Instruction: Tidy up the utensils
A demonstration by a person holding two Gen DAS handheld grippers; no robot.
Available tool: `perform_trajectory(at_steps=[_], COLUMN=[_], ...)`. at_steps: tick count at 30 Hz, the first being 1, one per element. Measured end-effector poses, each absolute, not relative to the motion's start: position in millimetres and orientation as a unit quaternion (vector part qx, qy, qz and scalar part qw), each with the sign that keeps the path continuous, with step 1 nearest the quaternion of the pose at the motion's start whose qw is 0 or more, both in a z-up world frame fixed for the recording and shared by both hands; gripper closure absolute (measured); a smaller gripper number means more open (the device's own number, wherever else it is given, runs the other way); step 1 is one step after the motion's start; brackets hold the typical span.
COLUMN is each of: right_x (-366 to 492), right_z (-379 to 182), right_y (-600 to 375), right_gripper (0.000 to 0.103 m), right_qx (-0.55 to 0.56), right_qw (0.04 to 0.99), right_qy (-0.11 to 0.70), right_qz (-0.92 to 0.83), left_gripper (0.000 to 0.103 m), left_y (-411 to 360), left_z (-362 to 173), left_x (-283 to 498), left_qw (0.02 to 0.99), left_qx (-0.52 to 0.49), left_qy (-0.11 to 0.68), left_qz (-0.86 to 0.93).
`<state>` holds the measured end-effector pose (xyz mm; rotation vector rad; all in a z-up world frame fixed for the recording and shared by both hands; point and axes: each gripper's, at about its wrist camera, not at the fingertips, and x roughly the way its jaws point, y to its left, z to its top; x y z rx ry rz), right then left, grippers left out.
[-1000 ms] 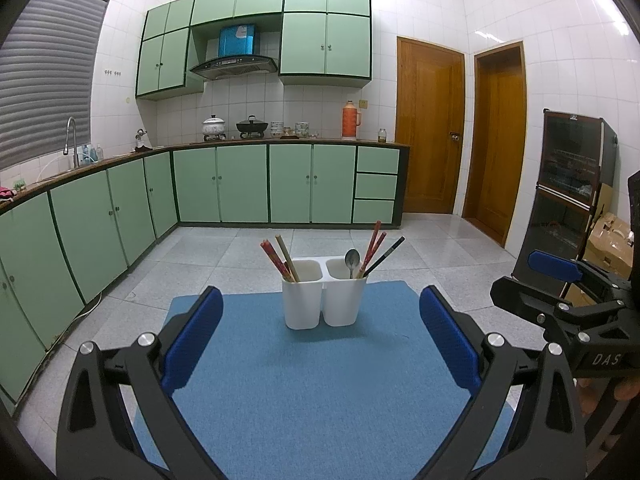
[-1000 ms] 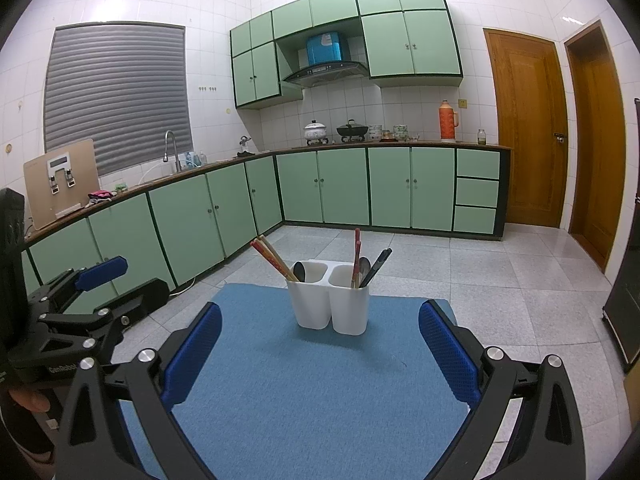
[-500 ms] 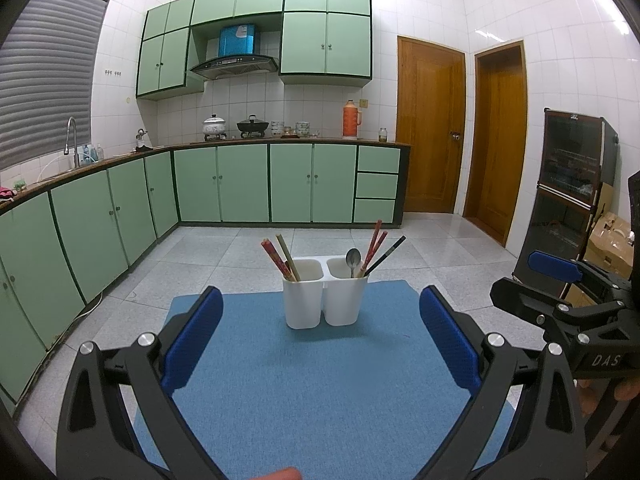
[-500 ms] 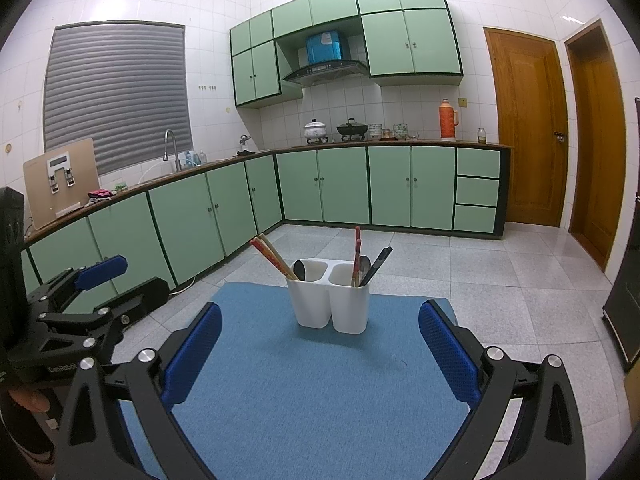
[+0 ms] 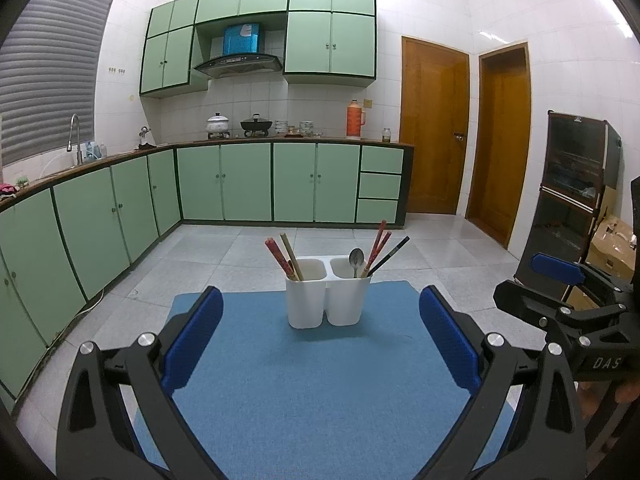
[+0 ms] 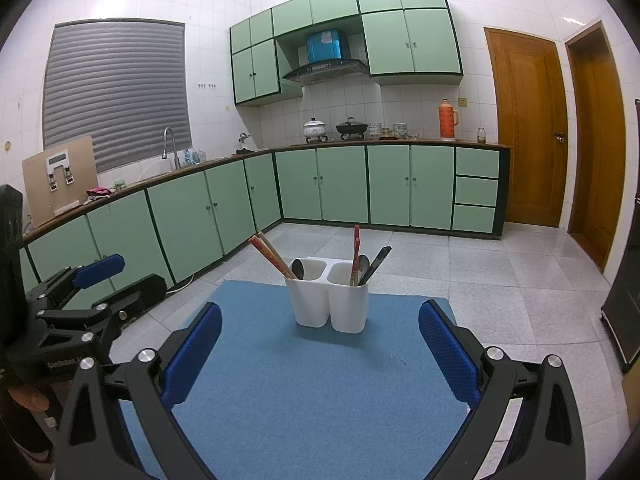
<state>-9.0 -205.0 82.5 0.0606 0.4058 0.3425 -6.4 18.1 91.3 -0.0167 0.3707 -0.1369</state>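
A white two-cup utensil holder (image 5: 326,300) stands at the far end of a blue mat (image 5: 320,392); it also shows in the right wrist view (image 6: 332,304). Its left cup holds red and wooden chopsticks (image 5: 285,258) and a dark spoon (image 6: 298,269). Its right cup holds a metal spoon (image 5: 355,259), red chopsticks (image 5: 378,242) and a black chopstick (image 5: 390,255). My left gripper (image 5: 320,336) is open and empty, short of the holder. My right gripper (image 6: 320,344) is open and empty, also short of it.
The mat lies on a table above a tiled floor. Green cabinets (image 5: 248,184) line the left and back walls. Two wooden doors (image 5: 434,132) stand at the right. A dark cabinet (image 5: 576,188) and cardboard boxes (image 5: 614,240) are at the far right.
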Motion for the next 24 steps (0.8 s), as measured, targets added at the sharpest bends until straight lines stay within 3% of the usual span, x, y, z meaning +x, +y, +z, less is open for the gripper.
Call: perform_trajectory(at_steps=[24], right_x=[-10.0], right_z=[78.8], right_y=[-202.1], right_gripper=[0.006], right_qx=[0.029], right_qw=[0.964], right_qy=[0.202], right_qz=[0.168], left_gripper=[0.008], left_y=[18.7], left_z=[91.3], left_x=[-6.8], left_qw=[0.980], left_qx=[-0.007], left_qy=[0.185], left_qz=[-0.070])
